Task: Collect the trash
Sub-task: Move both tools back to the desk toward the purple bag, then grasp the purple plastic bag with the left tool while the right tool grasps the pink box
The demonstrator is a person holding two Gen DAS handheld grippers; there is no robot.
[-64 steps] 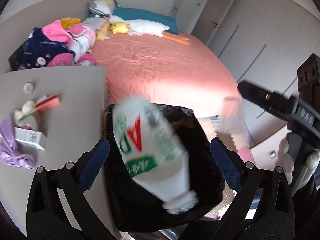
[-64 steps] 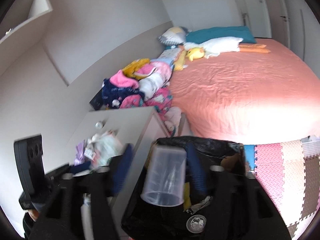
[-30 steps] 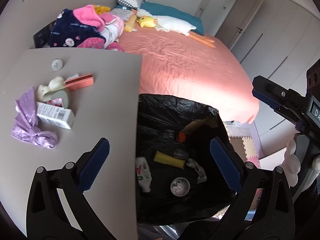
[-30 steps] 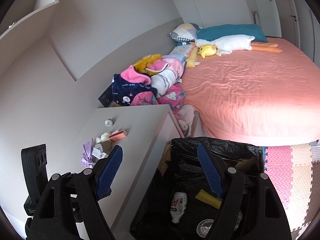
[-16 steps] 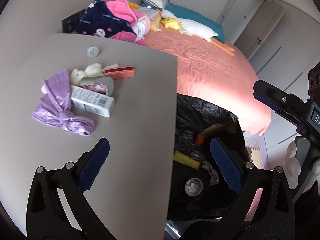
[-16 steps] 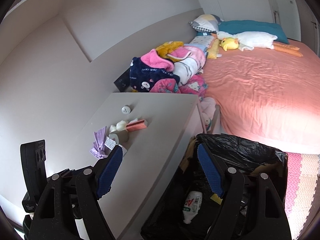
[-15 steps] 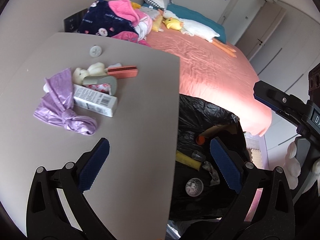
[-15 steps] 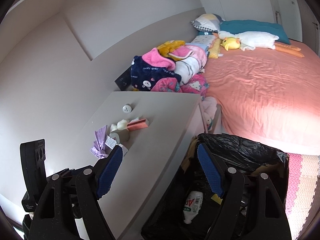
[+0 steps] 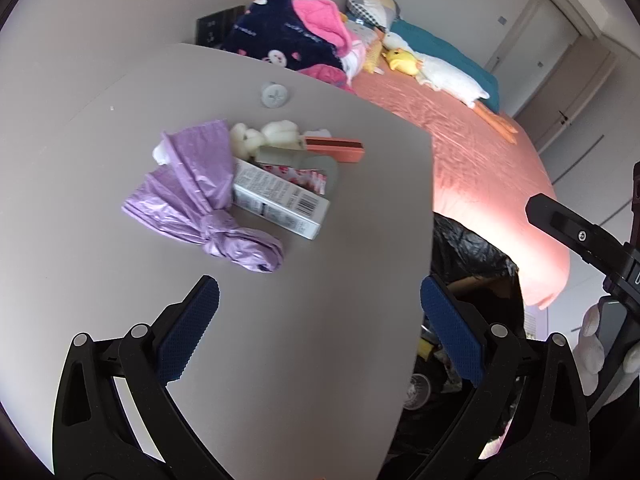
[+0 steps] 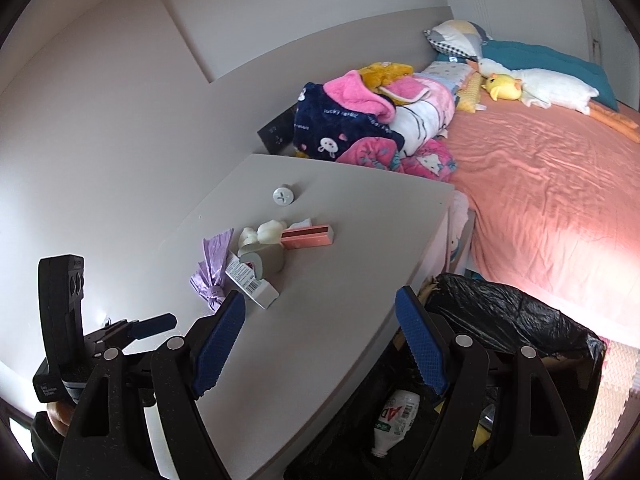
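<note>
Two grippers hover over a grey nightstand point(image 9: 328, 300), each with its blue-padded jaws spread and nothing between them: the left gripper point(image 9: 320, 332) in its own view, the right gripper point(image 10: 320, 344) in its own. Trash lies clustered on the tabletop: a knotted purple plastic bag point(image 9: 200, 200), touching a small white carton point(image 9: 280, 200) with a barcode and fine print too small to read, a pink-orange box point(image 9: 336, 149) and pale cream lumps point(image 9: 276, 134). A round white cap point(image 10: 283, 195) sits apart, nearer the wall. Beside the nightstand stands a bin lined with a black bag point(image 10: 516, 320); inside lies a white bottle point(image 10: 394, 416) with red letters "AD" on its label. Navy fabric in the clothes pile point(image 10: 360, 120) on the bed point(image 10: 560, 184) carries pale writing, not legible with confidence.
</note>
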